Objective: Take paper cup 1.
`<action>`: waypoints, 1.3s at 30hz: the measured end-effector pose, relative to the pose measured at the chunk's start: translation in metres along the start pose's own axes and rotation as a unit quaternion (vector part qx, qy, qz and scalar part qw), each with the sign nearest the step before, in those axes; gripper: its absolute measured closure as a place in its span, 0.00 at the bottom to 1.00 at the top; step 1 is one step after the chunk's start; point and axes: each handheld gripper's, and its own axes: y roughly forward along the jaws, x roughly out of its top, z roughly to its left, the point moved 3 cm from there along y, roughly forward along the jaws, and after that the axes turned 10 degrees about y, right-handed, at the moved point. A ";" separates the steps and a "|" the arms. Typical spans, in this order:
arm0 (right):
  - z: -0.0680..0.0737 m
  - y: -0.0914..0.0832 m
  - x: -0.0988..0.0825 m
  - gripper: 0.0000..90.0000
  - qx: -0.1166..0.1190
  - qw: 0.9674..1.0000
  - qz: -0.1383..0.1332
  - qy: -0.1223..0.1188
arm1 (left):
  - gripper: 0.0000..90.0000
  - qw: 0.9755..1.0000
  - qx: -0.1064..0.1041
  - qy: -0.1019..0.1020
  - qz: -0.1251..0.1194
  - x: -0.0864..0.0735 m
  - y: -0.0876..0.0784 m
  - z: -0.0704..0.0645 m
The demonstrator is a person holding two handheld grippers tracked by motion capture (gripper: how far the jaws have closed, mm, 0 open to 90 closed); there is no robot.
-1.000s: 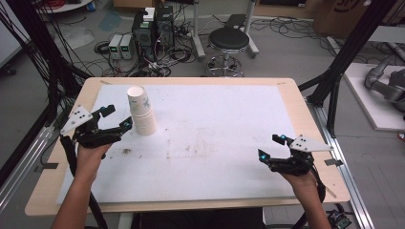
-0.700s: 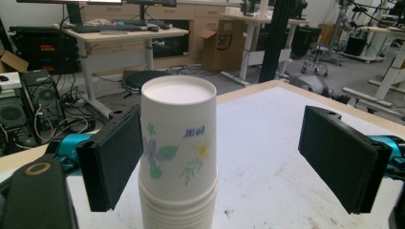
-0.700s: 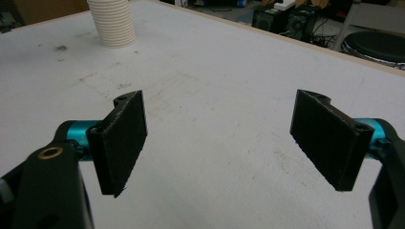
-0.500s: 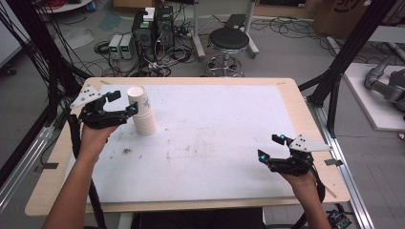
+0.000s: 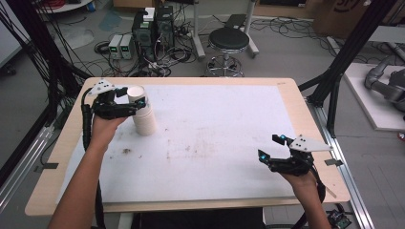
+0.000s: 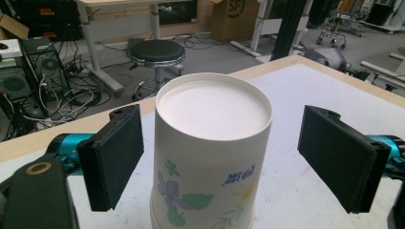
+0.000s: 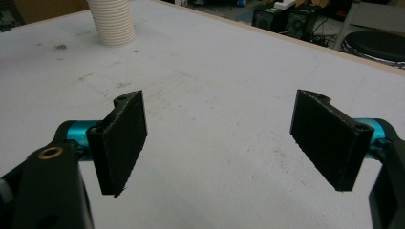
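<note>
The left gripper (image 6: 219, 162), jaws spread, straddles the top of the cups (image 6: 210, 152), a light, crushable paper stack, probably best pinched gently just below the rim; the right gripper (image 7: 229, 143) gapes idle.

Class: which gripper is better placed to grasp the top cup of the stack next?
Left. The left gripper has its open jaws on either side of the cup stack; the right gripper hovers open across the table.

Lab: cables (image 5: 157, 52), computer towers (image 5: 153, 26)
</note>
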 end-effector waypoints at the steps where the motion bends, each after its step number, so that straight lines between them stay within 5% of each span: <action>1: 0.000 0.000 0.000 0.23 0.000 1.000 0.000 0.000 | 0.17 1.000 0.000 0.000 -0.001 -0.001 0.002 0.001; 16: 0.000 0.001 0.000 0.23 0.000 1.000 0.003 0.003 | 0.26 1.000 -0.003 -0.013 0.007 -0.009 0.015 0.007; 24: 0.000 0.001 -0.001 0.23 0.000 1.000 0.005 0.002 | 0.36 1.000 -0.011 0.002 -0.005 -0.006 0.012 0.006; 39: 0.000 0.001 0.000 0.23 0.002 1.000 0.004 -0.001 | 0.37 0.999 -0.004 0.014 -0.049 0.031 -0.011 0.011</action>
